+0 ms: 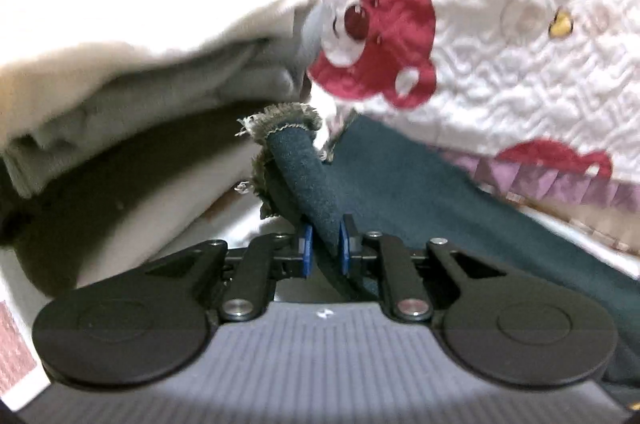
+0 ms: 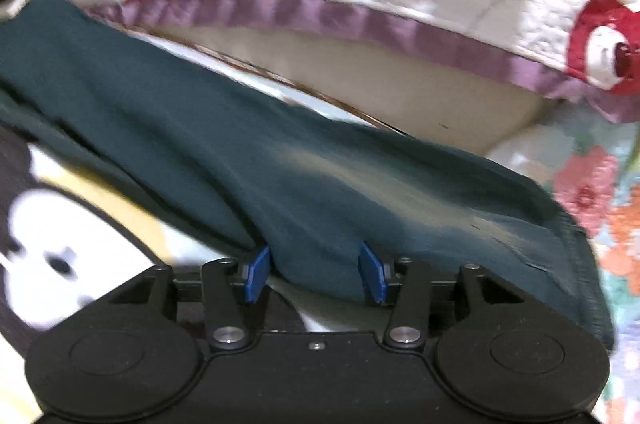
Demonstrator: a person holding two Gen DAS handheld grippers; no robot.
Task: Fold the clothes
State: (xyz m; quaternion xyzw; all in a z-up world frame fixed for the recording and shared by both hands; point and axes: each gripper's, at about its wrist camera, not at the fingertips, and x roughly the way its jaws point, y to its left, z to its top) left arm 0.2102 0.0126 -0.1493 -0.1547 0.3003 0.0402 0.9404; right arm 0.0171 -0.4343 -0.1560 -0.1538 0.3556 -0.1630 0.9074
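A dark teal denim garment (image 1: 400, 191) with a frayed hem (image 1: 280, 119) runs from my left gripper (image 1: 325, 252) off to the lower right. That gripper is shut on a narrow fold of it just below the frayed edge. In the right wrist view the same garment (image 2: 280, 159) stretches across the frame from upper left to right. My right gripper (image 2: 315, 278) holds a thick bunch of it between its blue pads (image 2: 256, 274), which stand fairly wide apart around the cloth.
A folded cream garment stack (image 1: 140, 35) lies close at the left of the left gripper. A white quilt with red bears (image 1: 500, 43) and purple trim (image 2: 360, 19) lies behind. A floral cloth (image 2: 592, 191) is at right, a black-and-white cartoon print (image 2: 48, 224) at left.
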